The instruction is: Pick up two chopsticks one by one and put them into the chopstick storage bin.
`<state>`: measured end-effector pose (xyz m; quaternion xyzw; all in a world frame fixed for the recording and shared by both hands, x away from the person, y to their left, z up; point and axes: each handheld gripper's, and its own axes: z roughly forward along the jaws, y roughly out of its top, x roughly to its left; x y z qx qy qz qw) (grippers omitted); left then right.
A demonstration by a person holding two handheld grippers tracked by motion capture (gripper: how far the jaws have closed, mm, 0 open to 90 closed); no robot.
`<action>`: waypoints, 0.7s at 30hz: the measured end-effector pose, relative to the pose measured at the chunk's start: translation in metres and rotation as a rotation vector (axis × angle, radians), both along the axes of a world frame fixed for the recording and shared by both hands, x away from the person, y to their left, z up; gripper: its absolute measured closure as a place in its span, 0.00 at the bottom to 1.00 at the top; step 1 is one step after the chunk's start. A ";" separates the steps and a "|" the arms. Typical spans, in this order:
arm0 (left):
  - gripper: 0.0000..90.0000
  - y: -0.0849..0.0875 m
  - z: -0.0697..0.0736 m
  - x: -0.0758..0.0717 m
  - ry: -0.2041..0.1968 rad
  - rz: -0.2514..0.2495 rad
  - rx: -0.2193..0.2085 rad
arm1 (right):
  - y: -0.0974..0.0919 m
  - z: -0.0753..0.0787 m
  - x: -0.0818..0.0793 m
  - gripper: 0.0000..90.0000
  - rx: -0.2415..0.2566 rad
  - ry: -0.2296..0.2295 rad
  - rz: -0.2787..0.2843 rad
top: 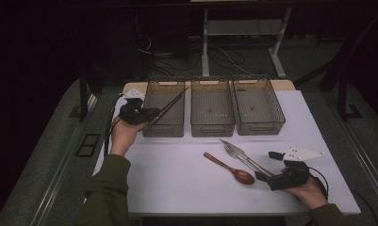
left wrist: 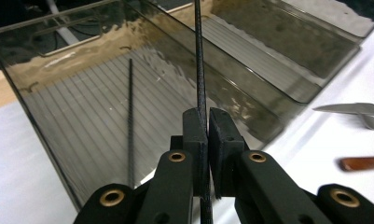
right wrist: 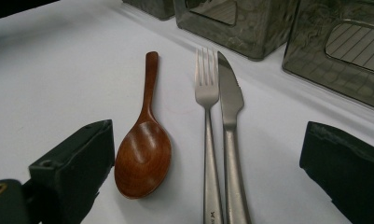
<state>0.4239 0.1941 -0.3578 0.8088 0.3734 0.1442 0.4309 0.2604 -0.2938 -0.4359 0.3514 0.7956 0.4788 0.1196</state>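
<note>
One chopstick point(left wrist: 199, 70) over left bin's rim point(left wrist: 17, 88), pinched.

My left gripper point(top: 151, 114) is raised at the far left, jaws pinched nearly together and pointing far-right, my left hand point(top: 123, 134) under it, forearm sleeved in green. My right gripper point(top: 267, 178) rests low at the near right, jaws spread wide, pointing left, gripped by my right hand point(top: 309, 190).

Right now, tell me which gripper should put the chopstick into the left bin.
Left. The left gripper is shut on the chopstick above the left bin; the right gripper sits open by the cutlery.
</note>
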 end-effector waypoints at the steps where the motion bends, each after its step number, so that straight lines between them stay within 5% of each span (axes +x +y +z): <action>1: 0.95 0.000 0.000 0.003 -0.002 0.009 -0.005 | 0.000 0.000 0.000 0.03 0.001 0.000 0.001; 21: 0.95 -0.005 -0.019 0.051 0.054 0.101 0.059 | -0.002 0.001 0.000 0.03 0.011 -0.003 0.000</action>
